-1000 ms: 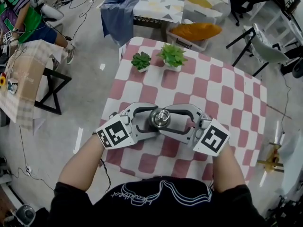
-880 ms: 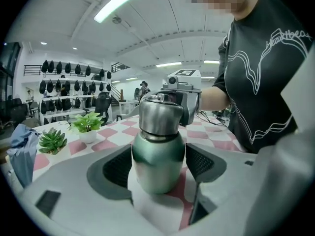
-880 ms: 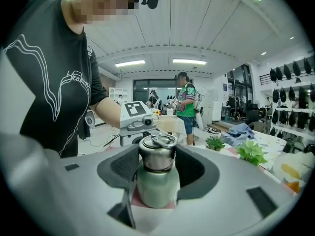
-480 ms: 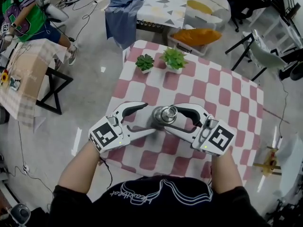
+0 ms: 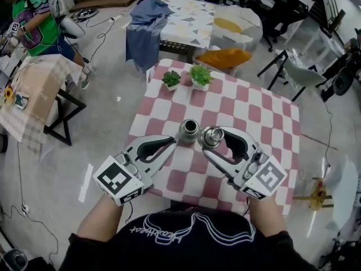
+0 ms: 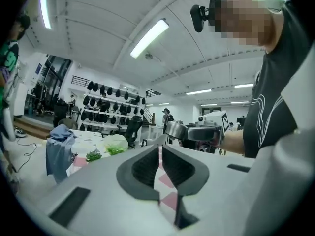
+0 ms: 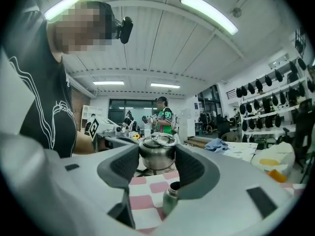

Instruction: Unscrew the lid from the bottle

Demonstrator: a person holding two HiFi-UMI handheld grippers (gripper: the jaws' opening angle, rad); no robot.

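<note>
- Right gripper (image 5: 211, 141): its fingers hold the lid (image 5: 212, 133), now lifted off the bottle (image 5: 188, 131).
- Left gripper (image 5: 171, 143) released the bottle; its fingers just closed, empty.
- Unscrewing looks done.

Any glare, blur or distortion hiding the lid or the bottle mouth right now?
Head view: sharp, evenly lit; bottle and lid show only small highlights. Right gripper view: heavy fisheye bending, bright ceiling strips, yet the lid is crisp in the right tool; one jaw covers part of the bottle. Left gripper view: dark vignetted corners, lid small and distant but readable.
</note>
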